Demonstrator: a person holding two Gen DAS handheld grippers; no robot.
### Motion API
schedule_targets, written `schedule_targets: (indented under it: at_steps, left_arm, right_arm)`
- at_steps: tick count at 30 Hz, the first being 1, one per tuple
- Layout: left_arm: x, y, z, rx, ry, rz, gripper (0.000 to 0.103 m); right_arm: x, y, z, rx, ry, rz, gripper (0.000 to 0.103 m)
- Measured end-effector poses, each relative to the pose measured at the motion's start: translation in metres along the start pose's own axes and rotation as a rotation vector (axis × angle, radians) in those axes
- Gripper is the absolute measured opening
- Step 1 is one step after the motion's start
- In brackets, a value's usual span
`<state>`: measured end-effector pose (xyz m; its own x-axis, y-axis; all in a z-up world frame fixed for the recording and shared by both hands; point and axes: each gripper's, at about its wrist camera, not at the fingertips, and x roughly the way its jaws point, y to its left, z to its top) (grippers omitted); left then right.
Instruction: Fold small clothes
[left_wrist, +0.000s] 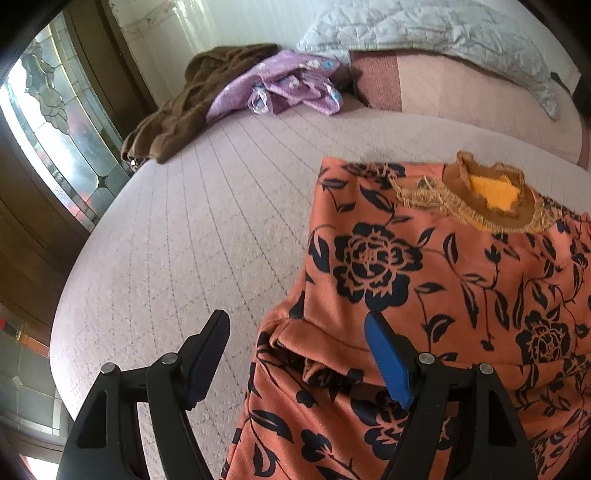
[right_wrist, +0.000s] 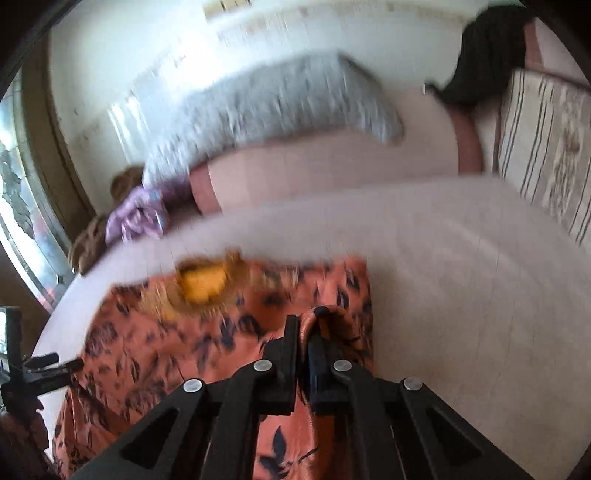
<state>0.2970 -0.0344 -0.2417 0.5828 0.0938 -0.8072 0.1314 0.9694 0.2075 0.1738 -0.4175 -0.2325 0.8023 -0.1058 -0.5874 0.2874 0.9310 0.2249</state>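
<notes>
An orange garment (left_wrist: 443, 280) printed with dark flowers lies flat on the pale quilted bed (left_wrist: 177, 236), its gold-trimmed neckline (left_wrist: 484, 192) at the far end. My left gripper (left_wrist: 295, 325) hovers open above the garment's left edge, one finger over the bare bed and the blue-padded finger (left_wrist: 388, 365) over the cloth. In the right wrist view the same garment (right_wrist: 155, 339) is blurred. My right gripper (right_wrist: 304, 332) is shut on a raised fold of its right edge (right_wrist: 332, 317). The left gripper (right_wrist: 55, 363) shows at that view's left border.
A brown garment (left_wrist: 177, 122) and a purple floral one (left_wrist: 280, 85) lie heaped at the bed's far left. A grey quilted pillow (left_wrist: 436, 37) rests on a pink bolster (left_wrist: 461, 96). A striped cushion (right_wrist: 546, 155) and a dark cloth (right_wrist: 487, 55) sit far right. A window (left_wrist: 48, 122) is on the left.
</notes>
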Motion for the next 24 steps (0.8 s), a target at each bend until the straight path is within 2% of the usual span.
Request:
schedule_targets:
  at_steps: [2,4,5,7,8,10,13,15,16,19,21,24]
  left_arm:
    - [0.000,-0.002,0.000,0.004,-0.008,0.010,0.077]
    - [0.006,-0.009,-0.001,0.027,0.009,0.019,0.077]
    - [0.007,-0.011,-0.002,0.037,0.016,0.024,0.077]
    - [0.012,-0.019,-0.003,0.060,0.028,0.034,0.077]
    - [0.012,-0.020,-0.003,0.065,0.029,0.034,0.077]
    - [0.010,-0.021,-0.002,0.062,0.022,0.023,0.077]
    - [0.000,-0.022,-0.002,0.059,-0.011,-0.020,0.077]
    - [-0.009,-0.029,-0.003,0.082,-0.043,-0.050,0.077]
    - [-0.012,-0.035,-0.004,0.105,-0.055,-0.063,0.077]
    - [-0.016,-0.052,-0.007,0.151,-0.059,-0.074,0.077]
    - [-0.016,-0.059,-0.006,0.165,-0.050,-0.086,0.077]
    - [-0.011,-0.069,-0.006,0.168,-0.023,-0.089,0.080]
  right_arm:
    - [0.003,-0.004,0.005,0.017,-0.025,-0.019,0.004]
    - [0.020,-0.015,0.006,0.053,0.025,-0.054,0.004]
    - [0.035,-0.022,0.003,0.068,0.083,-0.083,0.004]
    - [0.066,-0.039,-0.009,0.111,0.259,-0.120,0.007]
    - [0.072,-0.045,-0.012,0.148,0.308,-0.116,0.008]
    - [0.064,-0.052,-0.007,0.209,0.281,-0.092,0.008]
    - [0.036,-0.060,0.005,0.282,0.163,-0.055,0.011]
    - [0.021,-0.059,0.008,0.278,0.088,-0.078,0.014]
    - [0.020,-0.055,0.010,0.256,0.080,-0.077,0.014]
    - [0.020,-0.041,0.009,0.191,0.103,-0.095,0.014]
    - [0.021,-0.036,0.004,0.191,0.126,-0.040,0.014]
    - [0.033,-0.021,-0.007,0.184,0.220,0.046,0.014]
